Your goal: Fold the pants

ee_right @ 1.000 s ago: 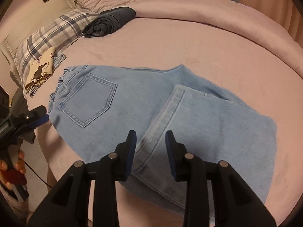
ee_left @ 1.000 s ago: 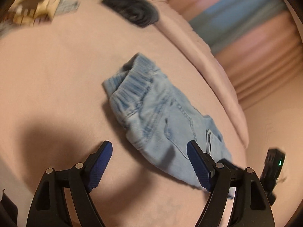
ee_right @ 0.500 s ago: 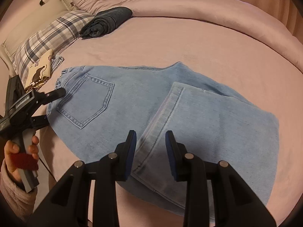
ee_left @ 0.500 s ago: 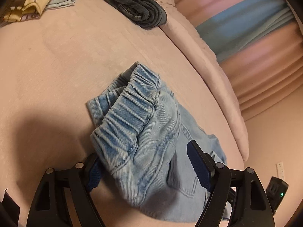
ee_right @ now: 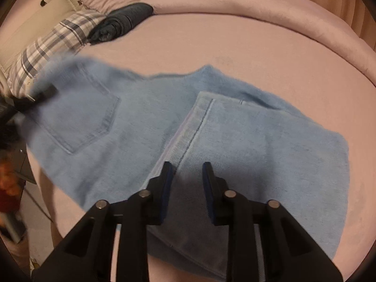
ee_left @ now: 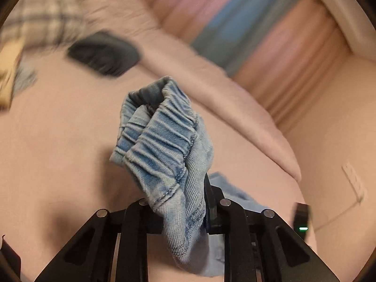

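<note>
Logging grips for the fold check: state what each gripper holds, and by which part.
The left gripper is closing on the jeans, bunched at the elastic waistband. The right gripper holds nothing; its jaws hang apart, closing, above the folded leg.

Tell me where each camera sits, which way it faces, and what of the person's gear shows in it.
Left wrist: sits on the left gripper, looking along the bed toward striped curtains; its black fingers are closing on the jeans at the bunched waistband.
Right wrist: sits on the right gripper, tilted down at the jeans' folded leg; its closing fingers hold nothing between them; the left gripper blurs at the left edge.
Shared: jeans, bed, the dark folded clothes, the plaid pillow.
</note>
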`<action>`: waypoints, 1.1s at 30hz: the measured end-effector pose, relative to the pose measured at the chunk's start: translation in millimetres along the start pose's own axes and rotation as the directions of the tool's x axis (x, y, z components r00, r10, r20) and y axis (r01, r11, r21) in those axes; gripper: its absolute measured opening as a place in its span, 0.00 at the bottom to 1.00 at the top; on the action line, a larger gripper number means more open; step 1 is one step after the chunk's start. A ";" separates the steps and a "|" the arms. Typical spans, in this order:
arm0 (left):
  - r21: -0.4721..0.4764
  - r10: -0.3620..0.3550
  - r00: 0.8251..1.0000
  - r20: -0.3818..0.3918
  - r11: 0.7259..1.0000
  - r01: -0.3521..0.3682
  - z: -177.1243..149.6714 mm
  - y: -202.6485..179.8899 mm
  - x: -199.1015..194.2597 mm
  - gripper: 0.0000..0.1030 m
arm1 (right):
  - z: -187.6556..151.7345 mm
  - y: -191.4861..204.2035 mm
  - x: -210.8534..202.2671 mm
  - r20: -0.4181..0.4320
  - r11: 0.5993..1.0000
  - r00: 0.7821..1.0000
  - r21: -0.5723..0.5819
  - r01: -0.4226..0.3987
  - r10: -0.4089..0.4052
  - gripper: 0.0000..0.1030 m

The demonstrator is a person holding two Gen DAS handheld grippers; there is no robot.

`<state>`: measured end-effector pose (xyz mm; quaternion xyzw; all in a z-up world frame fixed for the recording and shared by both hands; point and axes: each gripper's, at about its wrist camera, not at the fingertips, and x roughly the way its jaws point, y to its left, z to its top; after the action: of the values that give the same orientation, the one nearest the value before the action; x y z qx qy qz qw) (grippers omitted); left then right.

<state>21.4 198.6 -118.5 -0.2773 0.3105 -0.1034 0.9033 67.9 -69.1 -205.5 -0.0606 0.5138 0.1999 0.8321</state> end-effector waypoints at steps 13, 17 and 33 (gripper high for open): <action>0.368 -0.058 0.988 -0.146 0.923 0.109 -37.6 -136.7 47.8 0.19 | -25.5 -76.8 -36.1 0.160 0.898 0.955 0.332 -0.289 0.248 0.32; 0.473 -0.015 0.979 -0.201 0.874 0.110 -61.9 -164.7 74.7 0.19 | -58.5 -131.8 -56.1 0.292 0.719 0.887 0.520 -0.461 0.358 0.44; 0.488 -0.075 0.915 -0.397 0.827 0.280 -81.6 -157.6 60.6 0.63 | -90.5 -170.2 -56.3 0.416 0.360 0.761 0.699 -0.617 0.498 0.64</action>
<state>16.2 11.2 -113.3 -0.0186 0.4022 -0.3198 0.8577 37.8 -267.4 -215.9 0.5145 0.4784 0.2179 0.6774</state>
